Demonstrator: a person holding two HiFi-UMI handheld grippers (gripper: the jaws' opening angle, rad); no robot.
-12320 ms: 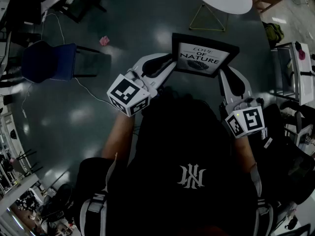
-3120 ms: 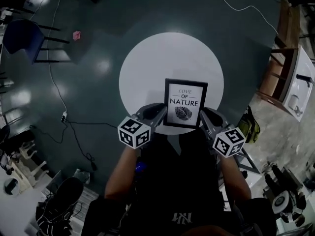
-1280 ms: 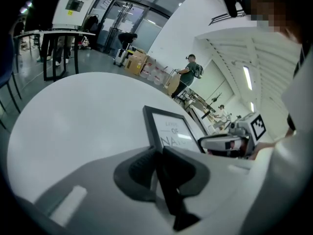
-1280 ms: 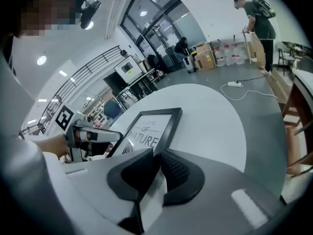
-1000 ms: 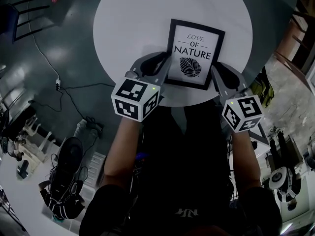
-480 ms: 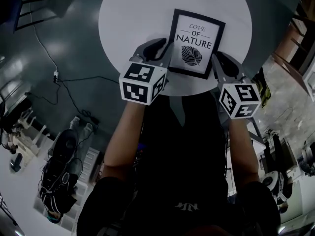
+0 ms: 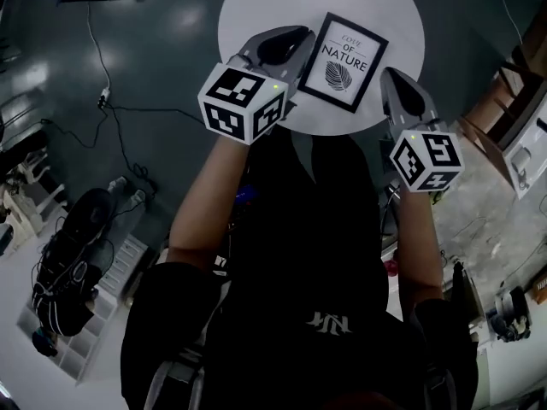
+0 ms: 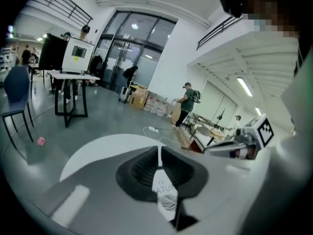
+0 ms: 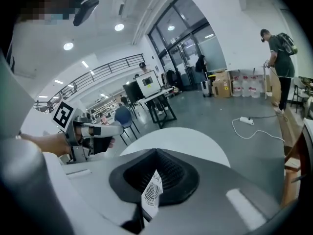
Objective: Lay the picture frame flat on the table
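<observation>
Over the near edge of a round white table [image 7: 256,7]: picture frame [image 7: 342,62], print facing up, left edge clamped in the left gripper [image 7: 299,49], right edge in the right gripper [image 7: 386,77]. Whether it touches the table cannot be told. White tabletop extends beyond. Dark glossy floor [image 7: 145,41] all round, cable [image 7: 115,101] at left.

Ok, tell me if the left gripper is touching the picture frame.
Touching. The left gripper view shows the picture frame wedged between the dark pads of the left gripper, which close against both of its faces.
</observation>
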